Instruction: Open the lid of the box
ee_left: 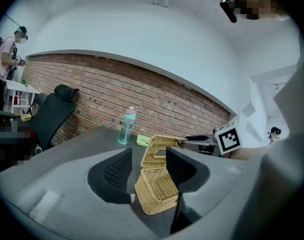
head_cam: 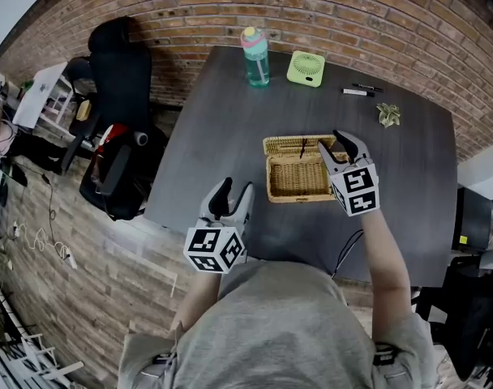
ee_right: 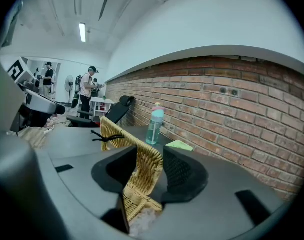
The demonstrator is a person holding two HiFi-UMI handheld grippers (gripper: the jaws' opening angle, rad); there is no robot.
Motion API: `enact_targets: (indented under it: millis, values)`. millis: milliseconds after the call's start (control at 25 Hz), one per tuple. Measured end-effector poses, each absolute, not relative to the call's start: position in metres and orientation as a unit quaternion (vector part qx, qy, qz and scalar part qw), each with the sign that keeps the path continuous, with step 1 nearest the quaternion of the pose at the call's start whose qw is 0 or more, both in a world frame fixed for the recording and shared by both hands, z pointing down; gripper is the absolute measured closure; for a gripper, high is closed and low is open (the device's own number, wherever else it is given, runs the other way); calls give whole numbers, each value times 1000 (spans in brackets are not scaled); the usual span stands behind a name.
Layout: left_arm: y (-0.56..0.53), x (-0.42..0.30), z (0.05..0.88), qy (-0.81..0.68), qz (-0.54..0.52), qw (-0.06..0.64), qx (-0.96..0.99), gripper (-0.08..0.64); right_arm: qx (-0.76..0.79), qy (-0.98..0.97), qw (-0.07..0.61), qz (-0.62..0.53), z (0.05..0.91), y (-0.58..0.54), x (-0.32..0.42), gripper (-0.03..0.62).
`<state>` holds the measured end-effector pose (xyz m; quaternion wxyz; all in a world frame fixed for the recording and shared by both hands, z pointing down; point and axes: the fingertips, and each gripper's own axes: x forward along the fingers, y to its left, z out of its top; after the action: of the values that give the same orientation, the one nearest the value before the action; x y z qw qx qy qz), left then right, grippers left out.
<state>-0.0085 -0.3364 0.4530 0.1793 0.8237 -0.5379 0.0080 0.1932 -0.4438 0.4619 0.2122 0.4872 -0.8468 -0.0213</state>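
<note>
Head view puts your left gripper (head_cam: pixel 234 191) near the left of the table (head_cam: pixel 222 112), jaws wide apart and empty, probably standing ready to steady the base. Just right of it sits the wicker box (head_cam: pixel 295 181), its lid (head_cam: pixel 299 145) standing up along the far edge. Farther right, your right gripper (head_cam: pixel 332 146) pinches the lid's right corner between its jaws, which I judge holds it up.
</note>
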Motion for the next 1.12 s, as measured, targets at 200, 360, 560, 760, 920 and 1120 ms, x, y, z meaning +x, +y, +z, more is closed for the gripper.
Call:
enact_targets:
  millis: [200,360,560,760,920,1120]
  values:
    - [-342,-8,454,-541,7,182,821,342,488,-847,212,-14,462,-455,194,431]
    - [-345,-10,458,-543,9,187,819,342,486,-848,213,-3,463,-467,192,433]
    - [-350,-10,463,-544,15,192,817,342,482,-850,211,12,466,-482,193,433]
    - [-357,-11,466,-545,21,194,815,342,479,-852,208,31,470,-498,193,433]
    - [-361,-10,469,-544,23,197,815,344,478,-853,204,47,476,-509,193,433]
    - [-367,-8,473,-540,22,206,816,347,477,-854,198,68,484,-521,194,433]
